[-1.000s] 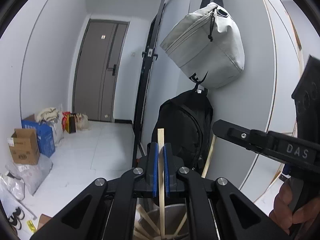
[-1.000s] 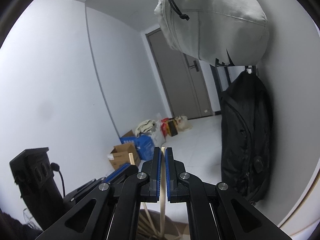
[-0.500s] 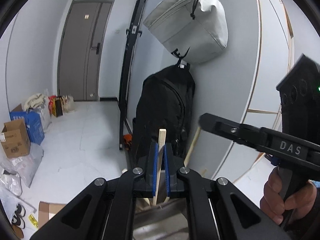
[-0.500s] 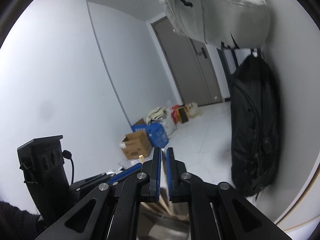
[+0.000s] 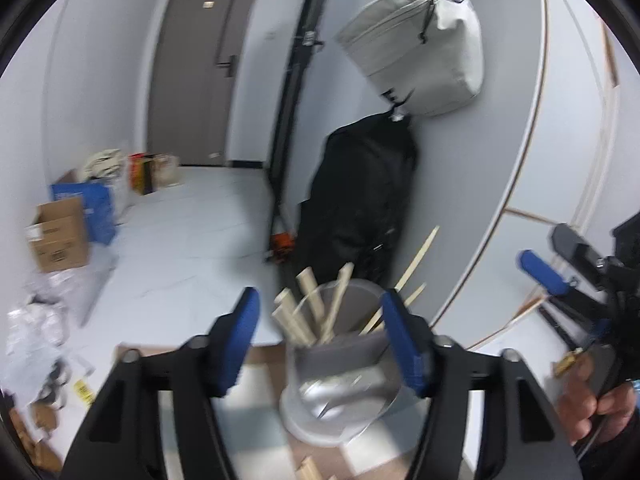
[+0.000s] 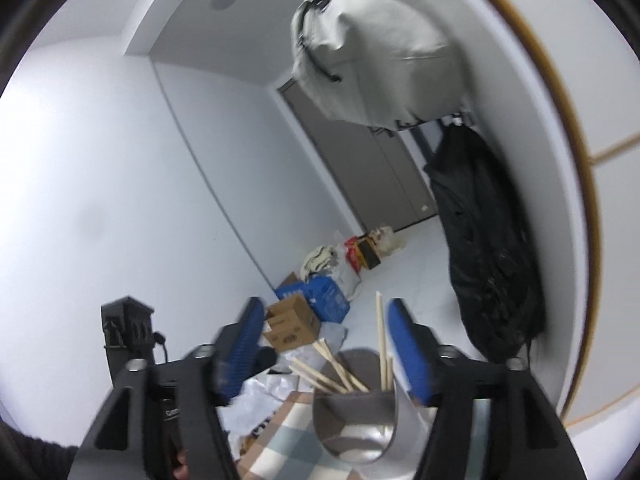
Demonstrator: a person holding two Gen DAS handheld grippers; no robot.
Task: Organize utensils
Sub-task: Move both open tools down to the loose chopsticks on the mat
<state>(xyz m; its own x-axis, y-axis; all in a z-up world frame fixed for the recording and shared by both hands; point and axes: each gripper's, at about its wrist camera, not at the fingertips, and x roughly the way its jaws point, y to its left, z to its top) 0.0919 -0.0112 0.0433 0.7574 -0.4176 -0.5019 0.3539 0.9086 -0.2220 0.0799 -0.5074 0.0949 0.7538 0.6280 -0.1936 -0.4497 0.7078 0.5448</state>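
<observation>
White walls and a pale floor sit behind the shiny round metal cup (image 5: pixel 340 376) full of thin, light, stiff wooden sticks (image 5: pixel 304 312), best pinched near their tops, while the left gripper (image 5: pixel 320 336) and right gripper (image 6: pixel 324 344) both gape wide, holding nothing.

Pale wooden chopsticks (image 5: pixel 308 312) in a grey holder (image 5: pixel 340 356). Blue pads on black fingers (image 5: pixel 404 344). Checked cloth (image 6: pixel 280 440) underneath, beige and grey-blue.
</observation>
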